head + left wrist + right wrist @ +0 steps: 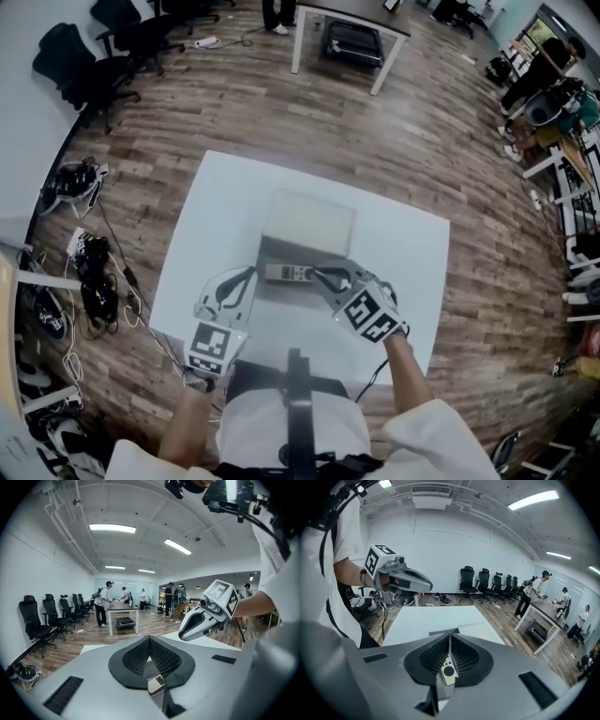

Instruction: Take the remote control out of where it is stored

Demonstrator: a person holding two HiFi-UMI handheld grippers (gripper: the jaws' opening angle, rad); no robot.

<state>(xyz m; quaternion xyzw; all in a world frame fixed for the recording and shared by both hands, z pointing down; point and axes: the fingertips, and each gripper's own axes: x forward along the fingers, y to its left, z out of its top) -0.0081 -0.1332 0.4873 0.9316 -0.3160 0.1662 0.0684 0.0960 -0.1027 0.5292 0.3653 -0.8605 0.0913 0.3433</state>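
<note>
The remote control (286, 273) is slim and pale and lies crosswise over the dark base of an open storage box (281, 251), whose light grey lid (309, 223) stands up behind it. The box sits on a white table (211, 216). My left gripper (251, 275) is at the remote's left end and my right gripper (317, 274) at its right end. In the left gripper view the jaws are together with a buttoned end of the remote (156, 684) between the pads. In the right gripper view the shut pads pinch the remote's other end (449, 672), which has a round button.
Cables and headsets (84, 253) lie on the wood floor left of the table. Black office chairs (80, 66) stand at the back left. A white-legged desk (347, 28) with a black case under it stands behind. People work at the far right.
</note>
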